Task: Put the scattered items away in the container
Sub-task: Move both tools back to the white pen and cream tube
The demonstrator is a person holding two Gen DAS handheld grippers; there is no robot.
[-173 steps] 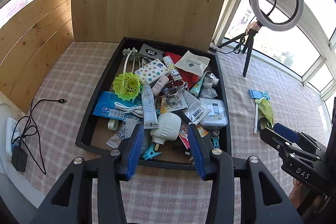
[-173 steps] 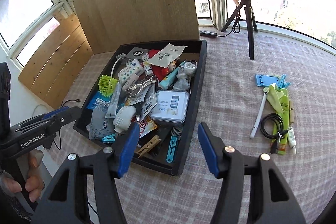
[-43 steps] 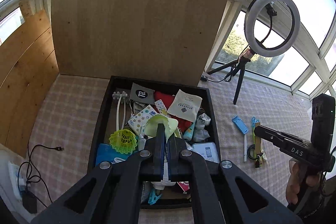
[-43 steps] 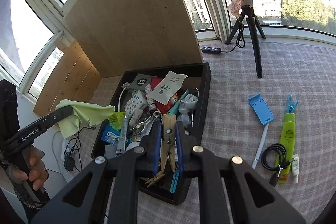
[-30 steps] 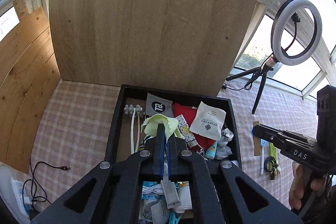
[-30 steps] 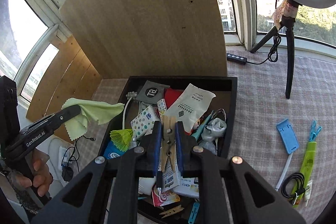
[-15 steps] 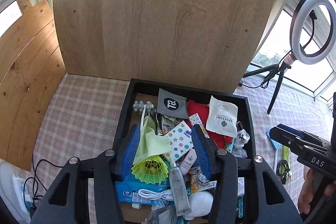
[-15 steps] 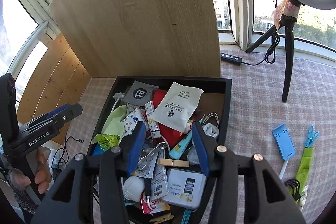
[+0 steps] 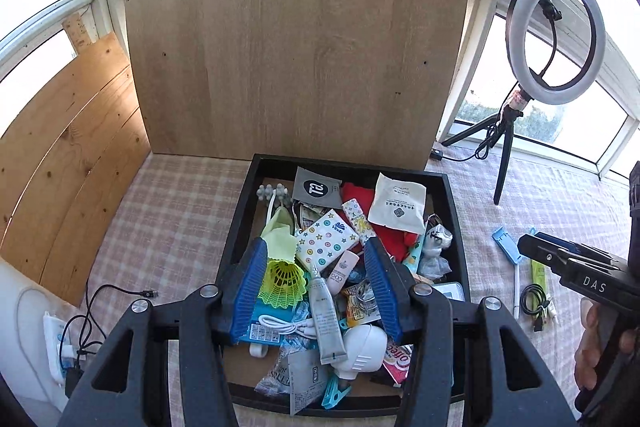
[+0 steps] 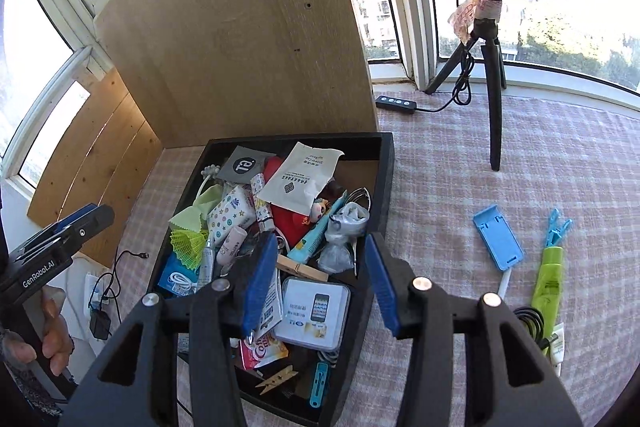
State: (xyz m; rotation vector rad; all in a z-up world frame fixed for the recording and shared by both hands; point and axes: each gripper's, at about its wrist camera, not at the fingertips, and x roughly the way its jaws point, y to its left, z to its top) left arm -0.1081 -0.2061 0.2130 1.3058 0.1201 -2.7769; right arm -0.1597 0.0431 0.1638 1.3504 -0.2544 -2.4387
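The black tray (image 9: 236, 227) (image 10: 386, 183) holds a heap of small items. A light green cloth (image 9: 280, 235) (image 10: 198, 211) lies in it at the left, by a yellow shuttlecock (image 9: 285, 285) (image 10: 186, 243). A wooden clothespin (image 10: 302, 269) lies in the tray near a white phone box (image 10: 314, 311). My left gripper (image 9: 316, 291) is open and empty above the tray. My right gripper (image 10: 320, 285) is open and empty above the tray's right part. A blue phone stand (image 10: 498, 237), a green tube (image 10: 550, 279), a blue clip (image 10: 556, 225) and a black cable (image 10: 530, 319) lie on the cloth right of the tray.
A tall wooden board (image 9: 296, 43) stands behind the tray. A ring light on a tripod (image 9: 554, 35) (image 10: 490, 39) stands at the back right with its cable remote (image 10: 396, 103). A power strip and cables (image 9: 60, 343) lie at the left edge.
Both grippers opened. The left one let the green cloth drop into the tray, and the right one let the wooden clothespin drop there. Both now hover open above the tray.
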